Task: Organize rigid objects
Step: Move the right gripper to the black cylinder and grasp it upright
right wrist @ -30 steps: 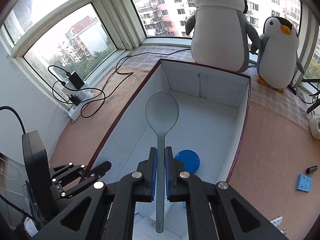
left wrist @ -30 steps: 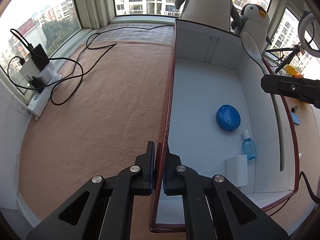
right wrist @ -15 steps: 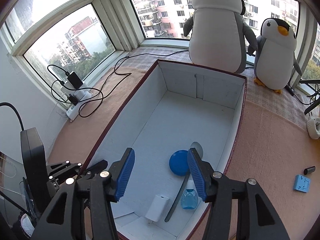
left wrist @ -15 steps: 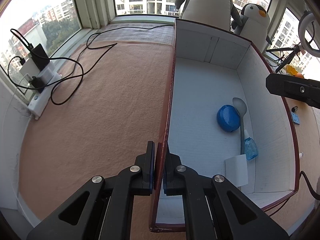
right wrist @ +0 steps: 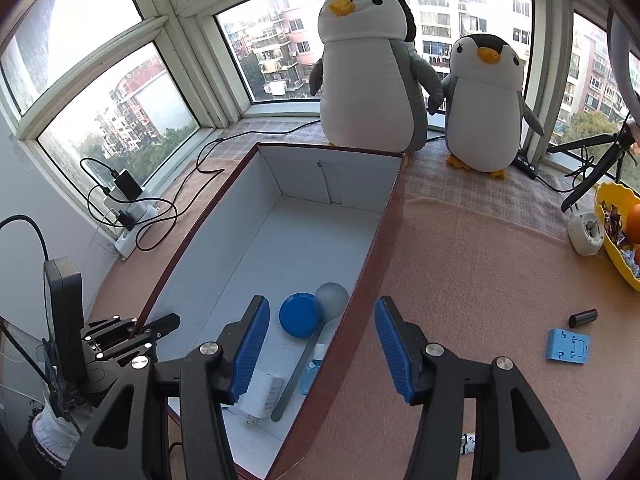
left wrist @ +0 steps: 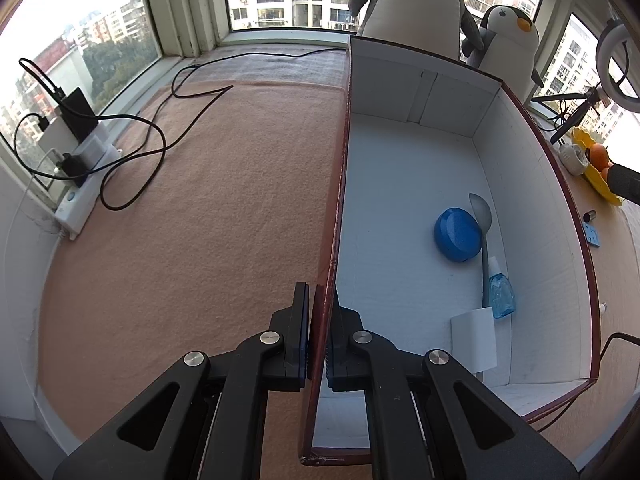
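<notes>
Blue flat plastic block (right wrist: 568, 346) lies on pink mat, right of right gripper (right wrist: 322, 350), black cylinder (right wrist: 583, 317) just beyond. Right gripper: jaws just opened, empty, nearer arm. Left gripper (left wrist: 318, 334) clamps box wall (left wrist: 340, 184). Grey spoon (right wrist: 316, 328) inside box.

My box (right wrist: 376, 264) is maroon outside, white inside; at its five o'clock lie a blue disc (right wrist: 298, 314) and grey spoon (right wrist: 330, 298).

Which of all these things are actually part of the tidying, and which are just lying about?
Part of the job: white-lined cardboard box; grey plastic spoon; round blue case; blue clear bottle; white charger; blue flat block; black cylinder.

Lying about: plush penguins; yellow bowl; power strip.
</notes>
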Motion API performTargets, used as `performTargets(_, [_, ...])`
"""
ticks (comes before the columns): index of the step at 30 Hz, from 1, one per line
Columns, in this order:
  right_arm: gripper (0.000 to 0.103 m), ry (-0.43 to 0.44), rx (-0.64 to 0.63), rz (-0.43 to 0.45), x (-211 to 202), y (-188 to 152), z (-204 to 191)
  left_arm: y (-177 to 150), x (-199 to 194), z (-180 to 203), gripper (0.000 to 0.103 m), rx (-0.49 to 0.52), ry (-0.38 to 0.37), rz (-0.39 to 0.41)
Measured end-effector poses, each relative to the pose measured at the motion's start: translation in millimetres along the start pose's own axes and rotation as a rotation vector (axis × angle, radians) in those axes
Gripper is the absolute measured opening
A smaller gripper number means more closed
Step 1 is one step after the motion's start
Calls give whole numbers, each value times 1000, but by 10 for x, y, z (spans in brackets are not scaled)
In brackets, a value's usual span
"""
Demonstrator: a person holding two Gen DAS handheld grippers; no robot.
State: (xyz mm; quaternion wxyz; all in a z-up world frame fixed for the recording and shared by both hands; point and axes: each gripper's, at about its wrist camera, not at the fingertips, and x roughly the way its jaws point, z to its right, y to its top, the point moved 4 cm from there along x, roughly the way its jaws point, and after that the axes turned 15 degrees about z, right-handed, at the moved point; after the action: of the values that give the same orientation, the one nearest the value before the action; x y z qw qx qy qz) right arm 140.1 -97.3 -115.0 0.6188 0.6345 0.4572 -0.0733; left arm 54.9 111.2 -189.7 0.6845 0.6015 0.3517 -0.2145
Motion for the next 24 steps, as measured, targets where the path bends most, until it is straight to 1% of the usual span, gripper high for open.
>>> performTargets(6, [51,-105,51,20,-276,-80,623,-5,7,-5,5,2,1,-1])
performTargets(13, [51,-267,180,16,-475,-173,1548,-6,12,-12,5,7,4,-4])
performTargets(16, [51,-288,285,0,-493,-206,1922,-4,11,-10,5,7,6,-6])
performTargets(19, [51,-337,342,-9,-471,-222,2223,0,15,-7,5,9,8,-8])
performTargets(24, [51,-400,423,-40,-335,-251,2611,-1,17,-12,5,7,11,-10])
